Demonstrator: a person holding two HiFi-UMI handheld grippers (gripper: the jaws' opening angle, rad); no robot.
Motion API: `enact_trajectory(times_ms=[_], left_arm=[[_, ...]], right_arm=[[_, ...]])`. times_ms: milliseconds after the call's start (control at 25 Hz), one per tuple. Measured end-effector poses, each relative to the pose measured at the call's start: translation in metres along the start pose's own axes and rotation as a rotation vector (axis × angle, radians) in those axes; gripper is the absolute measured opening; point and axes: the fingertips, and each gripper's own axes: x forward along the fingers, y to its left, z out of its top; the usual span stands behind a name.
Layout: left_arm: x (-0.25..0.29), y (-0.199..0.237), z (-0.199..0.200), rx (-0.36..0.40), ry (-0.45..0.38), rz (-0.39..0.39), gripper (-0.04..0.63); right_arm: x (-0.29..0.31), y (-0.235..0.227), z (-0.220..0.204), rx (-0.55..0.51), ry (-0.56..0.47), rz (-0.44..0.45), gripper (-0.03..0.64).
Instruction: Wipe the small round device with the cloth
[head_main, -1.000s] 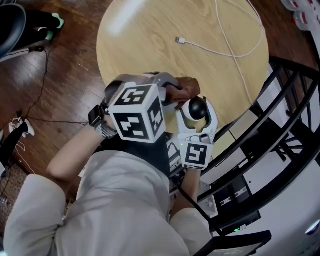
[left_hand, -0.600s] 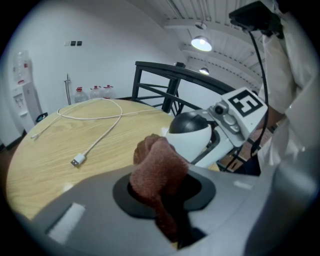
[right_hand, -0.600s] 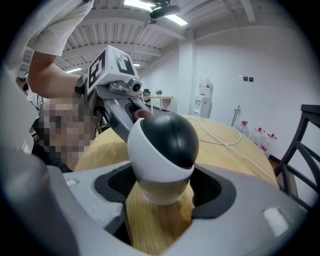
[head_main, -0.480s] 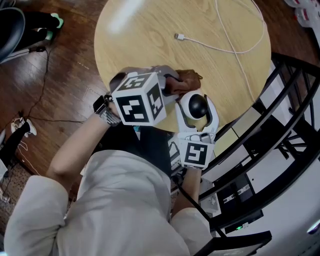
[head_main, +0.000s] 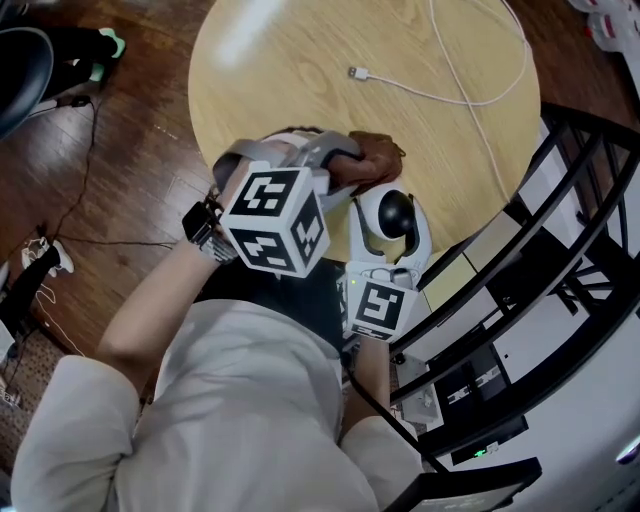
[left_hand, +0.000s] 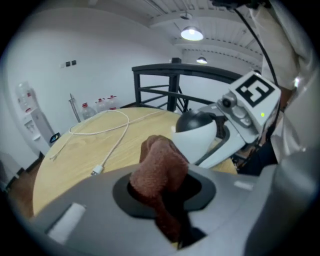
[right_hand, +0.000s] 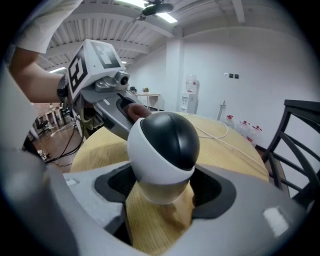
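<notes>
Between the jaws of your left gripper (left_hand: 165, 210) you've got the brown cloth (left_hand: 159, 167) pinched. It's bunched up lengthwise and pokes straight out toward the round device (right_hand: 162, 142). Your right gripper (right_hand: 161, 200) is clamped around that device, which stands upright at the near edge of the wooden table (head_main: 300, 90), black dome face tilted up. The cloth tip sits right by its white shell; can't tell if they touch. The white cable (head_main: 470, 95) lies well apart.
</notes>
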Motion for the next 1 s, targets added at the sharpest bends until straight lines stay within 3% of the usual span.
enact_trajectory(times_ms=[120,240,360,480,640,760,920,1000], left_arm=[[-0.022,0.004,0.010,-0.124,-0.093,0.005,0.095],[-0.045,0.002,0.035,-0.239,-0.220,-0.069,0.094],[-0.061,-0.007,0.067,-0.224,-0.298,-0.131,0.094],[-0.058,-0.026,0.080,-0.109,-0.253,-0.149,0.094],[-0.046,-0.046,0.077,0.028,-0.174,-0.137,0.094],[-0.044,-0.048,0.074,0.047,-0.174,-0.123,0.094],[-0.042,-0.039,0.064,0.023,-0.135,-0.110,0.094],[-0.040,-0.035,0.057,-0.005,-0.123,-0.107,0.094]], right_arm=[[-0.003,-0.002,-0.005,0.082,0.027,-0.087,0.339],[-0.004,-0.003,-0.008,0.130,0.036,-0.145,0.339],[-0.004,-0.003,-0.011,0.150,0.054,-0.153,0.339],[-0.009,-0.002,-0.007,0.096,0.018,-0.058,0.353],[-0.022,0.004,-0.006,-0.045,-0.072,0.161,0.373],[-0.021,0.006,0.000,-0.142,-0.113,0.273,0.373],[-0.012,0.009,0.007,-0.358,-0.080,0.385,0.357],[-0.010,0.012,0.009,-0.382,-0.079,0.418,0.354]])
